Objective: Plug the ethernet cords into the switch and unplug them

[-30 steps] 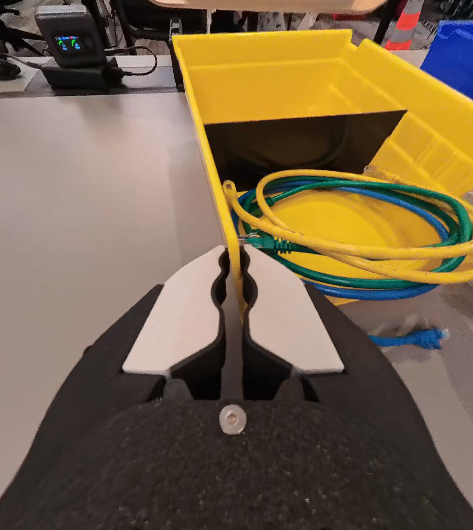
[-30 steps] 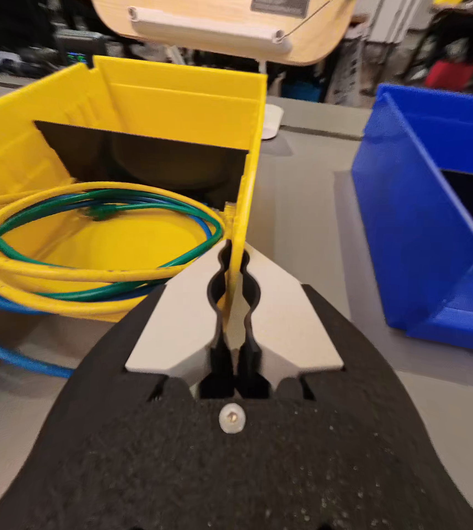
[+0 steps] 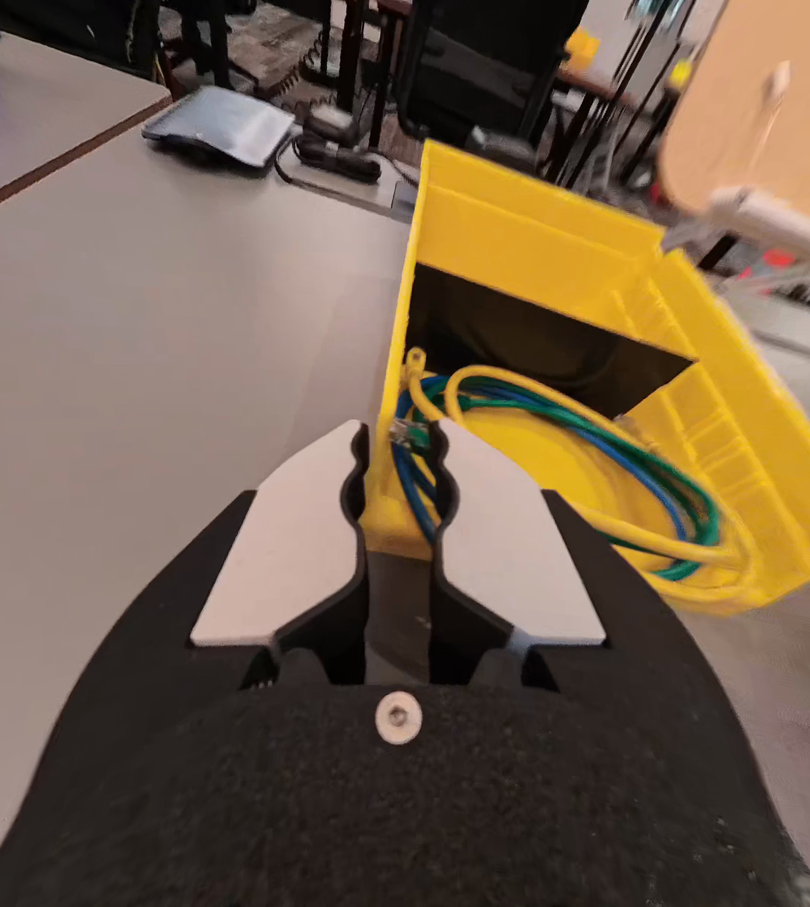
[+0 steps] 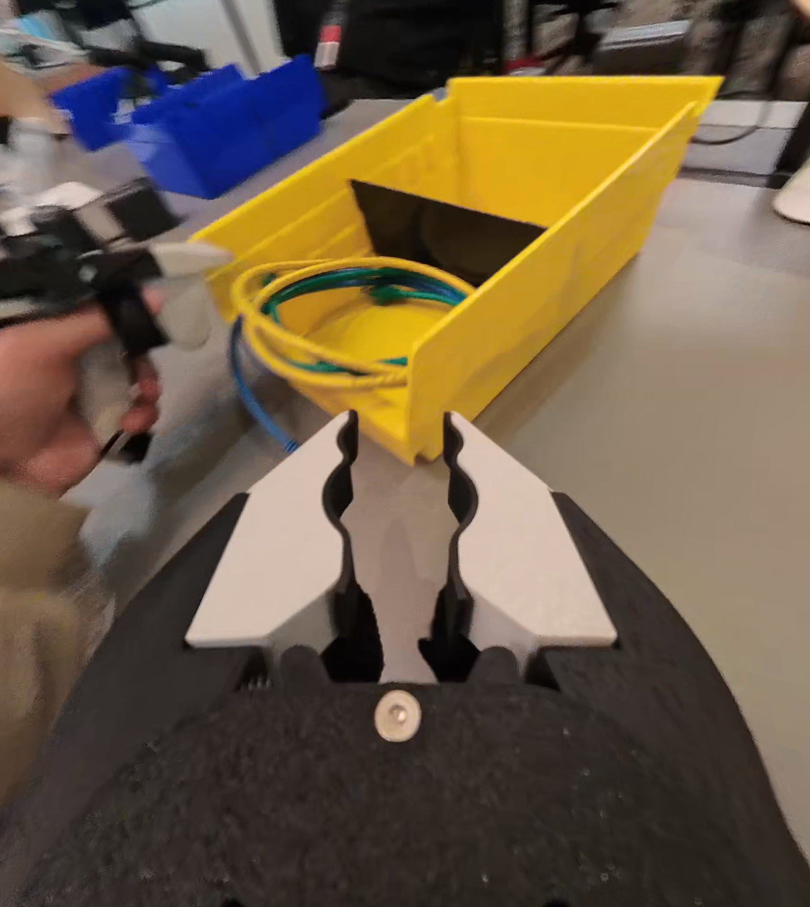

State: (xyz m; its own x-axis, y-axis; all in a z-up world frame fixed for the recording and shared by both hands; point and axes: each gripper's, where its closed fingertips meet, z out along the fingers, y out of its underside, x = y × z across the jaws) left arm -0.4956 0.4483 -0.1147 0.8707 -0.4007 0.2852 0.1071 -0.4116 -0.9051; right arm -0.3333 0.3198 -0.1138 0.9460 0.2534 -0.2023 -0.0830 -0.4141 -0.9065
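Left gripper [image 3: 400,432] at the yellow bin's [image 3: 761,441] 9 o'clock wall, jaws parted, gripping nothing. Right gripper [image 4: 400,422] likewise parted, empty, near the front corner. Coiled ethernet cords [image 4: 344,314] lie inside; tangled loops risk dragging out together. No switch visible.

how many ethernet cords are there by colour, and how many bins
yellow cord: 1
green cord: 1
blue cord: 1
yellow bin: 1
blue bins: 2, blurred in the right wrist view
total: 3 cords, 3 bins, 6 things
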